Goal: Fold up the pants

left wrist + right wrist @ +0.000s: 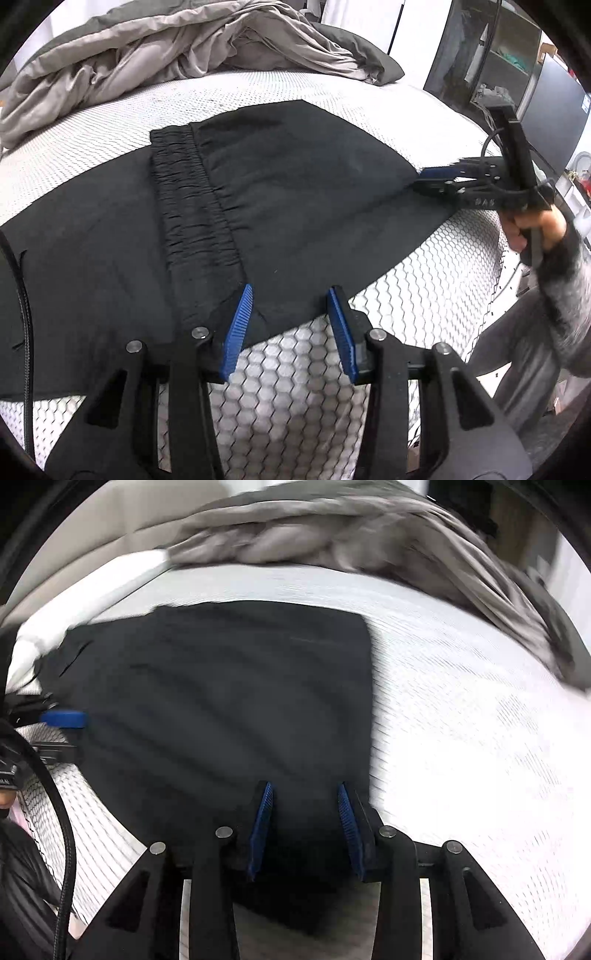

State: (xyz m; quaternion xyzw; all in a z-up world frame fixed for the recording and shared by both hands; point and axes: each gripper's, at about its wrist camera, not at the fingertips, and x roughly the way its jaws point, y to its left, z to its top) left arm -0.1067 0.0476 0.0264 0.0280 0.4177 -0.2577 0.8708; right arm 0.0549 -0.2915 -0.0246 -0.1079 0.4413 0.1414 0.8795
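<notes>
On mattress: black pants spread flat; left gripper tilted down at near hem, jaws apart; right gripper hand-held level, grip indiscernible; lettering illegible.

Black pants lie folded flat on the white bed, gathered elastic waistband on top, near edge overhanging slightly.

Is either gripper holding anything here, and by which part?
Left gripper: nothing, its jaws stand open over the near edge of the pants. Right gripper: their side edge lies between its jaws, but a grip cannot be told.
</notes>
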